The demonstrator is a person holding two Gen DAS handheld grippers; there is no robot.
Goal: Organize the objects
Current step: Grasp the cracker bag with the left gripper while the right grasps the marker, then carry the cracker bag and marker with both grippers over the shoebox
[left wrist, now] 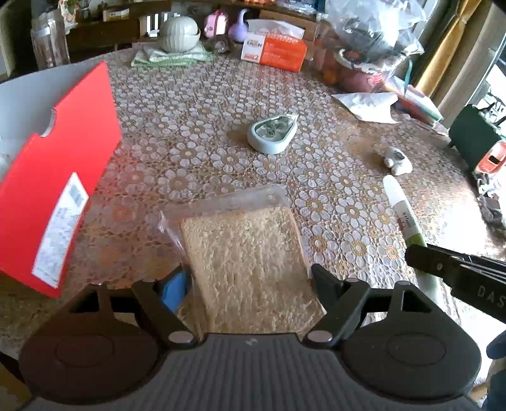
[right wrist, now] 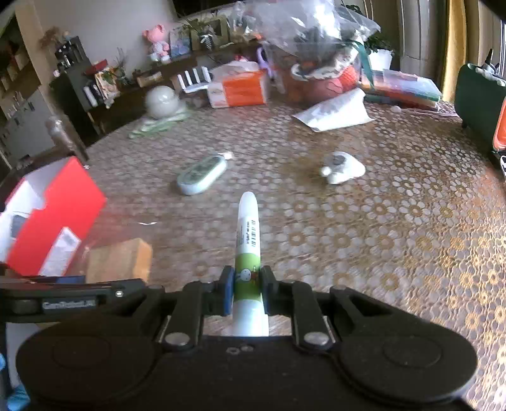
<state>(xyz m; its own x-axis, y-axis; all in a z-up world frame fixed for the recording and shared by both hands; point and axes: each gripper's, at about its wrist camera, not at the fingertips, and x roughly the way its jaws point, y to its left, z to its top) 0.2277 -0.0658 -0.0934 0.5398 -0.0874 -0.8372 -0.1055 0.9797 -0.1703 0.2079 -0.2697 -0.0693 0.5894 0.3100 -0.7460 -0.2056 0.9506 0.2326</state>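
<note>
My left gripper (left wrist: 249, 278) is shut on a tan loofah sponge in a clear plastic bag (left wrist: 246, 253), held just above the patterned table. The same sponge shows in the right wrist view (right wrist: 118, 259). My right gripper (right wrist: 246, 284) is shut on a white and green tube (right wrist: 248, 240), which points forward over the table; the tube also shows in the left wrist view (left wrist: 403, 215). A red open box (left wrist: 53, 177) stands at the left, and it shows in the right wrist view (right wrist: 47, 215).
A pale blue teardrop case (left wrist: 272, 134) lies mid-table and a small white figurine (left wrist: 397, 159) lies to its right. An orange tissue box (left wrist: 273, 49), a white ceramic pot (left wrist: 179, 33), a paper sheet (left wrist: 367, 106) and plastic bags (left wrist: 373, 28) crowd the far edge.
</note>
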